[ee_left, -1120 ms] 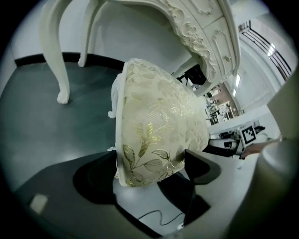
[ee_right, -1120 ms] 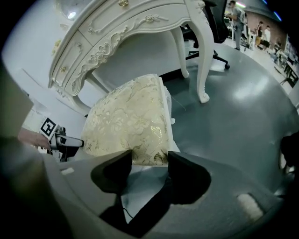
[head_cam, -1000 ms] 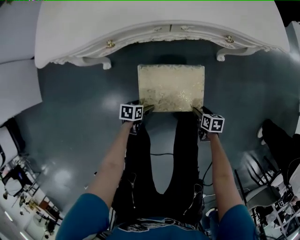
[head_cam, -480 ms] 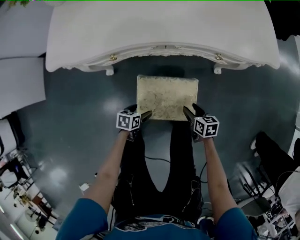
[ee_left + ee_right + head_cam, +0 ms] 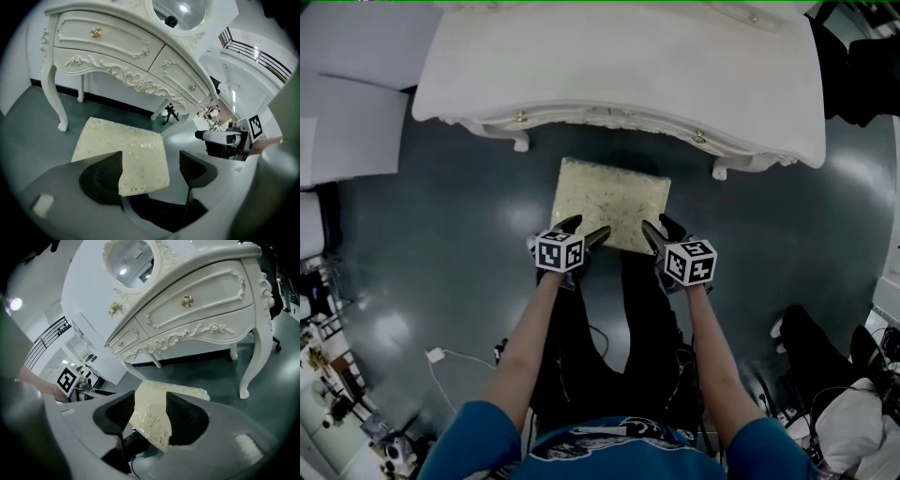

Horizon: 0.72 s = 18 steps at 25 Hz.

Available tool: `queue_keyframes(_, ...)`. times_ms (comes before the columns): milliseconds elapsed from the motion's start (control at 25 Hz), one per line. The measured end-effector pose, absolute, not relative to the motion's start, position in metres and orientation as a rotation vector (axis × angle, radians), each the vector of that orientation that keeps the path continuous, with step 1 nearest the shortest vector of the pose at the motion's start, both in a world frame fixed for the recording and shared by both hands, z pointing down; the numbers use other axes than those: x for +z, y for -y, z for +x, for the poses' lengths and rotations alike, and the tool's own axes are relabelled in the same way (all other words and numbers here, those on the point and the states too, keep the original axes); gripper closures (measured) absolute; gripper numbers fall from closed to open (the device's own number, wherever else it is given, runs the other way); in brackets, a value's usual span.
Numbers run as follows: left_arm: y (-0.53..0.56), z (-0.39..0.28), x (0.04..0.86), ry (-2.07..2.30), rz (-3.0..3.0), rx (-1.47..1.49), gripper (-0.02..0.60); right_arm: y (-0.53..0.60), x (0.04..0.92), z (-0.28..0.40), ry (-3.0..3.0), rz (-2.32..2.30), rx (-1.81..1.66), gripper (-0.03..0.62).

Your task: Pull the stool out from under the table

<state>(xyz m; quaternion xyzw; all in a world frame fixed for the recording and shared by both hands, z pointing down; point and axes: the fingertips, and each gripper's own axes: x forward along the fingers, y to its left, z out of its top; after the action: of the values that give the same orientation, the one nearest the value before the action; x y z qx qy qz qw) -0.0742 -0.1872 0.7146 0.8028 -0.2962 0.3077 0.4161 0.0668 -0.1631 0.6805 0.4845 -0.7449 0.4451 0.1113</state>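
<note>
The stool (image 5: 609, 199) is seen on the dark floor (image 5: 450, 244) just in front of the white table (image 5: 628, 75). Its far edge lies close beneath the table's carved front, and its long axis runs side to side, parallel to that front. Its two near corners are bracketed by the grippers, so the stool lies directly ahead of both and neither is noticeably nearer. The near left corner sits between the jaws of the left gripper (image 5: 586, 232), which are closing, though a clear gap is left on one side. The near right corner fills the space inside the right gripper (image 5: 660, 232), whose jaws are also closing, and no firm clamp is evident yet. A straight pull toward the person is judged to be called for.
</note>
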Motion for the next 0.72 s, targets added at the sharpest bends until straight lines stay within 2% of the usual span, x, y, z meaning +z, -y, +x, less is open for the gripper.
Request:
queue_keyframes(320,0.154,-0.051,0.651,0.805,1.995,0.625,0.197,0.156,0.640,0.067,2.280,1.339,1.261,0.391)
queue_keyframes(720,0.140,-0.074,0.603,0.871,2.037,0.554,0.212,0.147,0.605,0.035,2.364,1.365,1.246,0.391)
